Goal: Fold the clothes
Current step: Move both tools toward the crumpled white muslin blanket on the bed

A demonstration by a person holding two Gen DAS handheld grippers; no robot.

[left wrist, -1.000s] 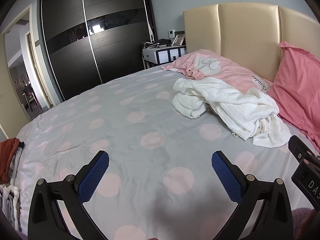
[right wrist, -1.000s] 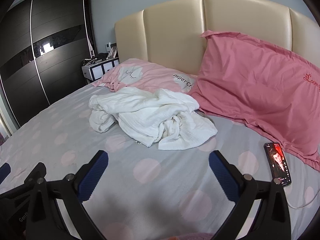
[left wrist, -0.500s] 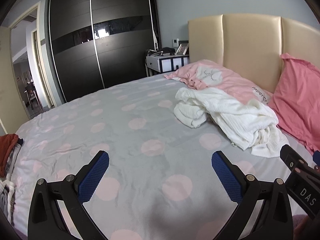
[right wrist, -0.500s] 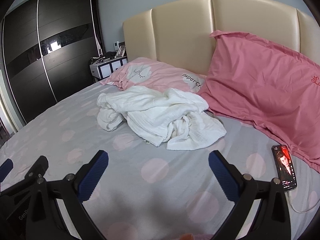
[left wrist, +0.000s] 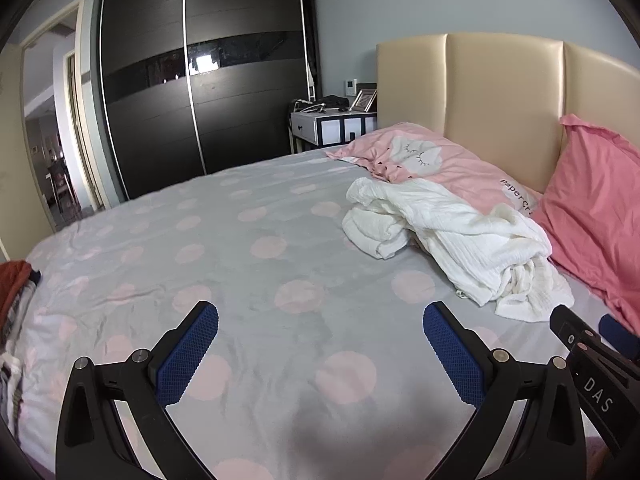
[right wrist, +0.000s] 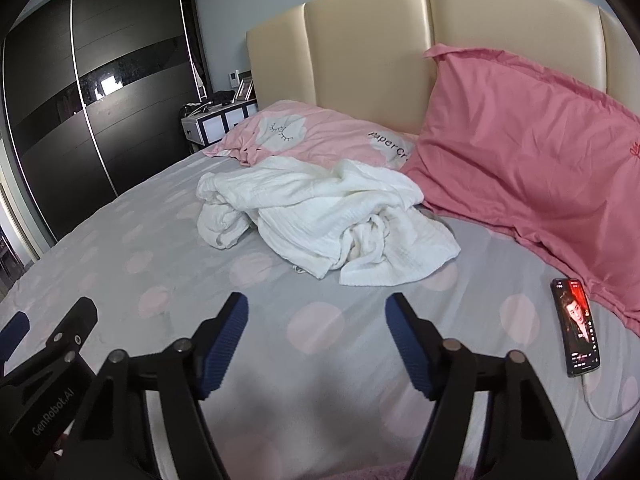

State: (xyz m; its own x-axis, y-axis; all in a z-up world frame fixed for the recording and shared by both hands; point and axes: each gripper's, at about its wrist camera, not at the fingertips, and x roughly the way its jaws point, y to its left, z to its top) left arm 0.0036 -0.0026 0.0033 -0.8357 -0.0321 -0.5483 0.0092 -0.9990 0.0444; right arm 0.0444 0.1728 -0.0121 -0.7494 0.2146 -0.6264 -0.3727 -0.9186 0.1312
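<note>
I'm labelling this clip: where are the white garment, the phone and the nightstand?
white garment (right wrist: 320, 216), right wrist view, middle of the crumpled heap
phone (right wrist: 577, 326), right wrist view, its lit screen
nightstand (left wrist: 332, 128), left wrist view, its front

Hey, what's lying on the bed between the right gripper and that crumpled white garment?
Nothing. In the right wrist view, only bare grey sheet with pink dots runs from the open right gripper to the white garment. The phone lies off to the right.

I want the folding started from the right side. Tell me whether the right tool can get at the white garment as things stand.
Probably yes. The right tool is open and empty, and only bare sheet lies between it and the white garment. The phone sits off to its right, out of that path.
</note>
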